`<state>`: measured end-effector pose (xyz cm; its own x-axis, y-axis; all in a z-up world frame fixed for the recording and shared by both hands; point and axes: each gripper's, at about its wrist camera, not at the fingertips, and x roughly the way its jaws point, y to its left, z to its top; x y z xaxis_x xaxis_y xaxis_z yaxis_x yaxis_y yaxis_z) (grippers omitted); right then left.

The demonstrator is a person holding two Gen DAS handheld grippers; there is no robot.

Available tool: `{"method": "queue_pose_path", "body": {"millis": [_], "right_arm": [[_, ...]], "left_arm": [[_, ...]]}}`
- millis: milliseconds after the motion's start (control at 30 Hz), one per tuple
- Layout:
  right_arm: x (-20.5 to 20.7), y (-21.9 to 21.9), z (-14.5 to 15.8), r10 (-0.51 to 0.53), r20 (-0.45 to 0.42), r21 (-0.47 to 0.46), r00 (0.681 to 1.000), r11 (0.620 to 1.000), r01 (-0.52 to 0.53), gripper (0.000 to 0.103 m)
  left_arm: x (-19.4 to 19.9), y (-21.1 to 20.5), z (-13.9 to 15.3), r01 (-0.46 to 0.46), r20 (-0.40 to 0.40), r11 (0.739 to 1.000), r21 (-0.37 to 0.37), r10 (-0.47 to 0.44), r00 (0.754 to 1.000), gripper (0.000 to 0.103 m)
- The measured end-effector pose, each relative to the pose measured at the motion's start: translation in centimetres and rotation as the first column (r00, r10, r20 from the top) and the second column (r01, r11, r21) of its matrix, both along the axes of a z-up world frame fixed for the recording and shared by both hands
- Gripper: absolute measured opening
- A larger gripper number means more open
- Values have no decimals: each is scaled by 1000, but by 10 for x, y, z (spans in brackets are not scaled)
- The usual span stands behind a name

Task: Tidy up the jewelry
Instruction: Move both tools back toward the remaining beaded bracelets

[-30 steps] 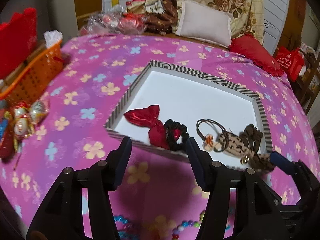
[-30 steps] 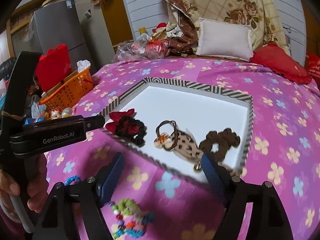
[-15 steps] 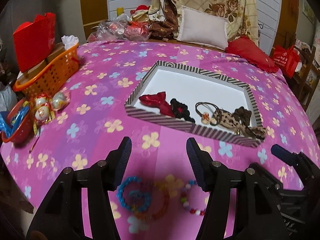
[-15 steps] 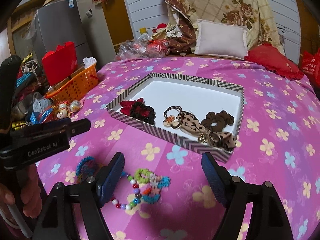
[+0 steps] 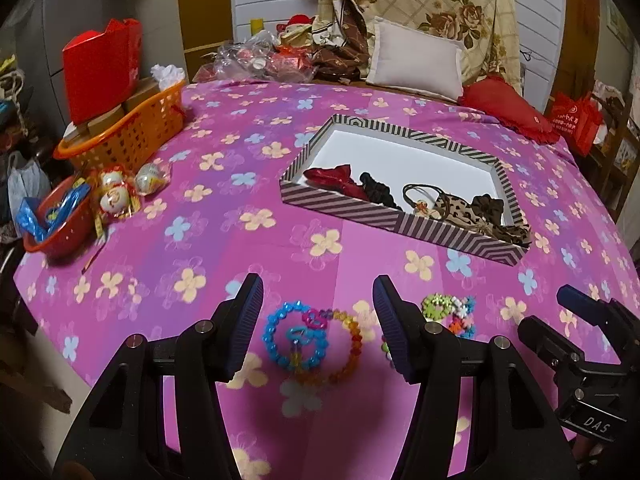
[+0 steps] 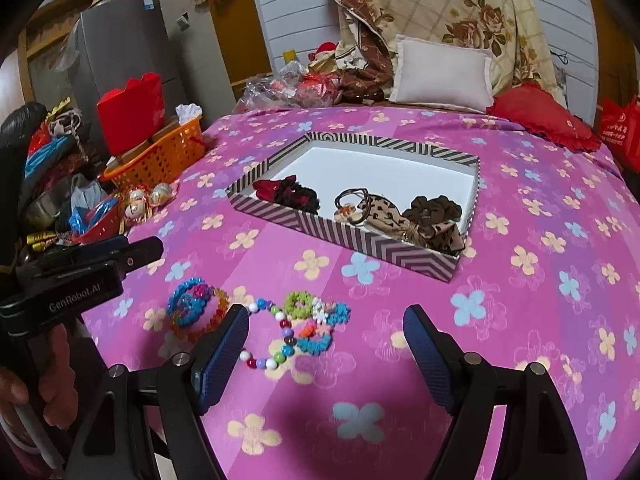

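I've got both sets of jaws spread and empty, the blue bead bracelet (image 5: 298, 336) lying flat on the bedspread dead ahead between my left gripper (image 5: 318, 322) fingers, the right gripper (image 6: 326, 350) offset beside it, striped tray (image 5: 400, 220) beyond.

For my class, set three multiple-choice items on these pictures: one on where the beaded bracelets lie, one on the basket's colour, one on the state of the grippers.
1. The beaded bracelets lie:
A in the striped box
B on the pink cloth, in front of the box
C in the basket

2. The basket is:
A orange
B green
C white

3. The left gripper and right gripper are:
A open, empty
B shut on a bracelet
C shut on a scrunchie

Answers: 1 B, beads lie on cloth; 2 A, orange weave; 3 A, nothing is between the fingers.
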<state>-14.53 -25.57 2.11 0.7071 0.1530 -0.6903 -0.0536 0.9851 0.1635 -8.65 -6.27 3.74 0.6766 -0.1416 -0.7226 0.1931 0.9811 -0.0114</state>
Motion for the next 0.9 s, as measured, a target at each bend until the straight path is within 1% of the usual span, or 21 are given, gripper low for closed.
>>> {"method": "queue_pose_path", "body": {"millis": [167, 433, 567, 633, 733, 900], "right_arm": [[-7, 0, -3, -7, -11, -8, 1000, 1000, 7, 77], [-17, 3, -4, -14, 1, -19, 1000, 1000, 14, 77], [-20, 6, -6, -13, 3, -25, 1000, 1000, 13, 77], [-21, 7, -7, -7, 2, -30, 1000, 1000, 7, 77], [-23, 8, -10, 1, 3, -45, 1000, 999, -1, 77], [-23, 8, -17, 9, -3, -48, 1000, 999, -9, 77]], "left_arm": [[-11, 4, -2, -8, 8, 1000, 6, 8, 1000, 57], [-23, 12, -10, -18, 0, 1000, 1, 18, 1000, 57], [-28, 19, -13, -26, -6, 1000, -13, 26, 1000, 57], [-28, 24, -16, -28, -21, 999, -28, 28, 999, 57], [-28, 33, -22, -20, -62, 998, -62, 16, 998, 57], [-26, 52, -31, -56, -105, 994, -95, 45, 993, 58]]}}
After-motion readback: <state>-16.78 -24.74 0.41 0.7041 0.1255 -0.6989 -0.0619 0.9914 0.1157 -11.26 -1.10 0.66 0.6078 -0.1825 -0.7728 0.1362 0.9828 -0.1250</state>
